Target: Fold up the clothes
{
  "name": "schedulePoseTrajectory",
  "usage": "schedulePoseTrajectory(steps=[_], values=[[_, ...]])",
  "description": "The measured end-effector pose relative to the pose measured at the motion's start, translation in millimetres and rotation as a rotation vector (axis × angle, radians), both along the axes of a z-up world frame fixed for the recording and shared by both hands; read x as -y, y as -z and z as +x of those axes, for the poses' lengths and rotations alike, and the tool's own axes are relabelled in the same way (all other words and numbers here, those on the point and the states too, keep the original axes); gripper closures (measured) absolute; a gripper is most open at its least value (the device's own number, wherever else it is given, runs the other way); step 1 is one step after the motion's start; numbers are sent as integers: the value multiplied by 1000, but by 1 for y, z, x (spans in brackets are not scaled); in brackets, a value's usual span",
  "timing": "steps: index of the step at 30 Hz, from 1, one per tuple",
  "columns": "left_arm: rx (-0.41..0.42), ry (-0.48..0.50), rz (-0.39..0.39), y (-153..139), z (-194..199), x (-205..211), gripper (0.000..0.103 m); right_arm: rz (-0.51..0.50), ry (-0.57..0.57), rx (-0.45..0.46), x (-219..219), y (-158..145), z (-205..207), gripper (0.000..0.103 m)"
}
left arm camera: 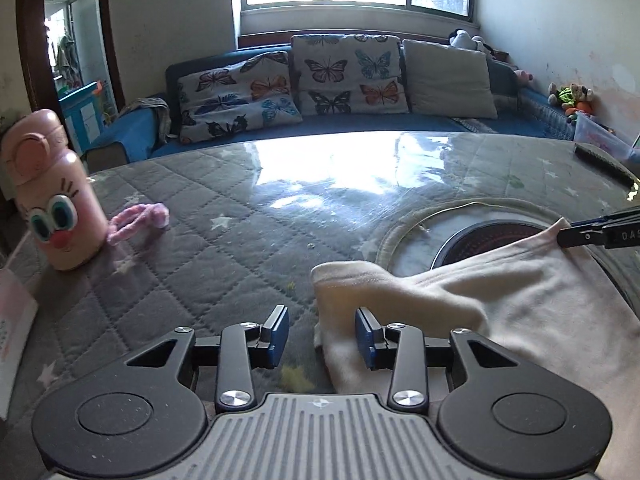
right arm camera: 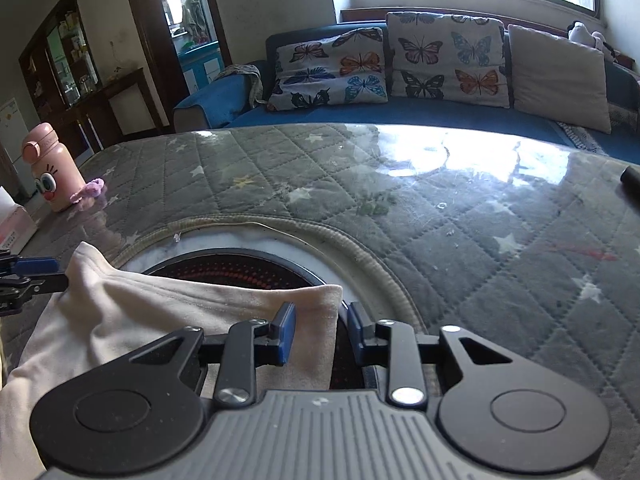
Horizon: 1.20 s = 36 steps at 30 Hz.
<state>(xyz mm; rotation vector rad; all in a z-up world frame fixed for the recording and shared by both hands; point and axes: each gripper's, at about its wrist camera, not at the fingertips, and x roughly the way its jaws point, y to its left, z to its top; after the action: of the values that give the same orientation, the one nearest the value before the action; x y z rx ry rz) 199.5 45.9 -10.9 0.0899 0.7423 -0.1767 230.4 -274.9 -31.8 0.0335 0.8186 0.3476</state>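
A cream garment lies crumpled on the grey quilted table, partly over a round black hob set in the tabletop. My left gripper is open, and the garment's left edge sits between its blue pads. In the right wrist view that gripper shows at the far left by a raised corner of the cloth. My right gripper is open too, with the garment's right hem between its fingers. From the left wrist view the right gripper appears side-on at the cloth's far corner.
A pink cartoon bottle stands at the table's left, with a pink hair tie beside it. A tissue box is at the left edge, a black remote at the right. A blue sofa lies beyond.
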Motion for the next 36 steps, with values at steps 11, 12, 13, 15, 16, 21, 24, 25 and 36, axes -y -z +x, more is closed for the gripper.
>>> schedulePoseTrajectory(steps=[11, 12, 13, 15, 16, 21, 24, 25, 36], values=[[143, 9, 80, -11, -7, 18, 101, -40, 26, 172, 3, -25, -20, 98], [150, 2, 102, -11, -6, 19, 101, -46, 28, 167, 3, -23, -18, 98], [151, -7, 119, -10, -4, 19, 100, -53, 30, 161, 3, -22, -17, 98], [122, -26, 110, -4, 3, 18, 100, -65, 33, 150, 2, -18, -13, 98], [112, -33, 113, -1, 6, 17, 100, -72, 35, 145, 2, -16, -12, 98], [97, -46, 77, -5, 2, 13, 98, -103, 43, 117, 2, -7, -4, 89], [115, -13, 62, -13, -8, 19, 97, -112, 45, 117, 2, -9, -5, 86], [114, -1, 65, -13, -8, 22, 96, -109, 36, 119, 1, -13, -8, 84], [50, 22, 112, 6, -5, 32, 78, -114, -223, 70, -41, -28, -63, 47]])
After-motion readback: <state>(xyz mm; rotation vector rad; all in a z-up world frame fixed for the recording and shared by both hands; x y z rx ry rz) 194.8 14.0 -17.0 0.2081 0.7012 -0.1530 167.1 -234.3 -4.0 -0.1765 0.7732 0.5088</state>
